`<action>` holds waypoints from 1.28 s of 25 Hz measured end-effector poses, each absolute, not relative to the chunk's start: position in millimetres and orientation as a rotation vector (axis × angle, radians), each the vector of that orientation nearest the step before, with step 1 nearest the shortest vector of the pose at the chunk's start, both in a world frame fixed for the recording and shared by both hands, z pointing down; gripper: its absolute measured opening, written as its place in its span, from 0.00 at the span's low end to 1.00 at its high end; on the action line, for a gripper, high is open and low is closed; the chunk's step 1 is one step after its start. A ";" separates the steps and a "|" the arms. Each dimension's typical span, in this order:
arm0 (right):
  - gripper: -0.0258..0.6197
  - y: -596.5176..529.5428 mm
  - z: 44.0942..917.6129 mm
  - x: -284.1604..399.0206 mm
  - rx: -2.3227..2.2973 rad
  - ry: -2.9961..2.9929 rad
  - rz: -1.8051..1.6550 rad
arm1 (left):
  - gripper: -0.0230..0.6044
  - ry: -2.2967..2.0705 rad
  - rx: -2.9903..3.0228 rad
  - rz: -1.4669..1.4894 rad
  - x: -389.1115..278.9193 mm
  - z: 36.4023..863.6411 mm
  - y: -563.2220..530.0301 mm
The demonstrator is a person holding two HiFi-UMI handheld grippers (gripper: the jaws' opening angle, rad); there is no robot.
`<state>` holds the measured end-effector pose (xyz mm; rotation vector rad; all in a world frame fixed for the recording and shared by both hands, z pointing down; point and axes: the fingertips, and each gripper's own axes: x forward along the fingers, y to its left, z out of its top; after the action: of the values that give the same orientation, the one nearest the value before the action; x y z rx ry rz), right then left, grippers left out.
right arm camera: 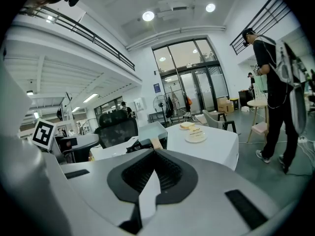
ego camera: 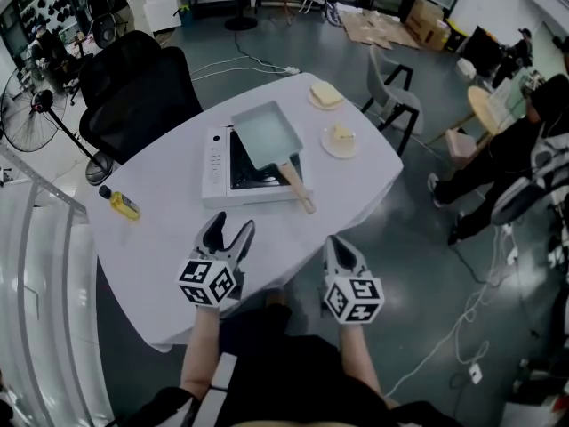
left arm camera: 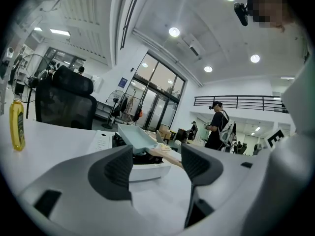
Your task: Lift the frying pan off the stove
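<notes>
A pale blue rectangular frying pan sits on a white portable stove in the middle of the white table. Its wooden handle points toward me, past the stove's near edge. My left gripper hovers open above the table's near edge, short of the stove, with nothing between its jaws. My right gripper is shut and empty, just below the handle's end and apart from it. The left gripper view shows the pan ahead between the open jaws. In the right gripper view the pan lies beyond the shut jaws.
Two plates of food stand right of the stove. A yellow oil bottle lies at the table's left edge. A black office chair and a grey chair flank the far side. A person stands to the right.
</notes>
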<state>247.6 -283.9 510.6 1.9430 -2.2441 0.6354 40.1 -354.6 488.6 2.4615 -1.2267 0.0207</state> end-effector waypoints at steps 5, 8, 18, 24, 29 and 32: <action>0.05 -303.8 513.5 246.6 1.904 -2.248 0.625 | 0.50 -1.227 2.427 0.009 41.4 496.5 -373.3; 0.05 -319.0 515.8 245.3 1.880 -2.253 0.615 | 0.50 -1.220 2.395 -0.045 38.9 496.5 -387.9; 0.05 -350.8 532.5 253.0 1.837 -2.220 0.574 | 0.50 -1.262 2.334 -0.065 39.2 518.5 -404.9; 0.05 -351.0 539.2 255.3 1.815 -2.213 0.639 | 0.50 -1.190 2.295 -0.034 55.3 531.8 -402.8; 0.05 -368.5 544.0 257.2 1.756 -2.256 0.659 | 0.50 -1.181 2.276 -0.014 72.7 538.8 -408.0; 0.05 -386.9 542.2 258.8 1.699 -2.288 0.644 | 0.50 -1.216 2.251 -0.027 77.1 538.0 -420.2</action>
<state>258.8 -386.9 542.2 1.6990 -2.2880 0.6441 77.1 -420.2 538.0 2.2505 -1.2164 -0.0271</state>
